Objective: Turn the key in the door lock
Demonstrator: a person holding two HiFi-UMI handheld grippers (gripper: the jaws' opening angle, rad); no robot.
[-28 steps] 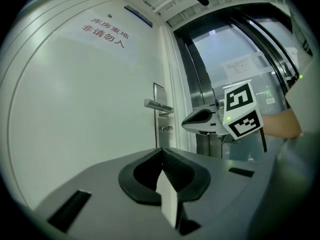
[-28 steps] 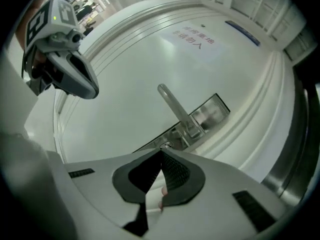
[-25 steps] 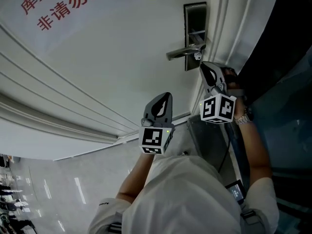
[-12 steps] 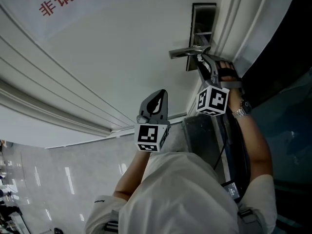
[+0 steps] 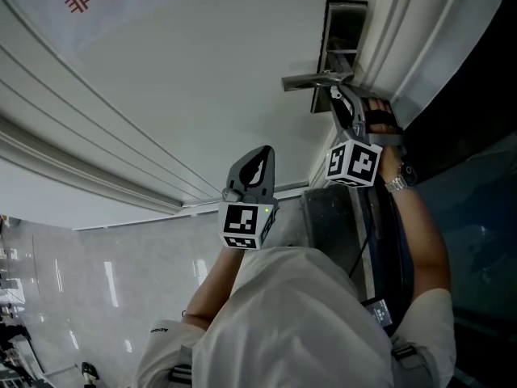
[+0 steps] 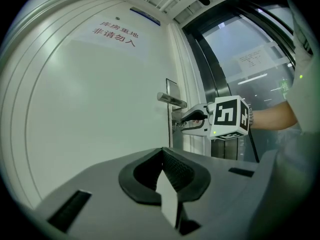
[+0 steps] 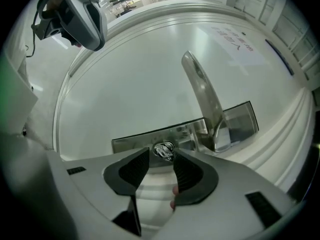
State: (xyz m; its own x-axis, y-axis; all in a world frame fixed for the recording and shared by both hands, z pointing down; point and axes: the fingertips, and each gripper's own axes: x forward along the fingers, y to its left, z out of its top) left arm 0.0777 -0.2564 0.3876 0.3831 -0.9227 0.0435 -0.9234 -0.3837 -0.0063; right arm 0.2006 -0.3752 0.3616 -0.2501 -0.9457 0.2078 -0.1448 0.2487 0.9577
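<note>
Nearest, at the lower middle of the left gripper view, the left gripper [image 6: 163, 151] had its jaws closed together on nothing and pointed level at the door, well short of the lock. It seemed to have no part in the job. Further in, at the bottom of the right gripper view, the right gripper [image 7: 161, 154] had just been opening. Its jaws stood wide, and the key [image 7: 163, 148] sat between their very tips, sticking out of the lock plate [image 7: 131, 140]. The left pad was plainly clear of the key. Whether the right tip brushed it was too fine to tell. Just beside the key, toward the right of the frame, the handle [image 7: 202, 91] reached up and away across the white door [image 7: 140, 79]. Farthest off, a red sign [image 6: 116, 30] sat high on the door in the left gripper view. Whether the key had already been turned could not be read from here. The risks seemed to lie in the next grasp. With only the tips around the key, closing off-centre could pinch its edge or ring, and the pads would then slip once twisted. A roll not lined up with the key's shaft could bend it or jam it. The right jaw could also knock the handle, since that stood so close.
</note>
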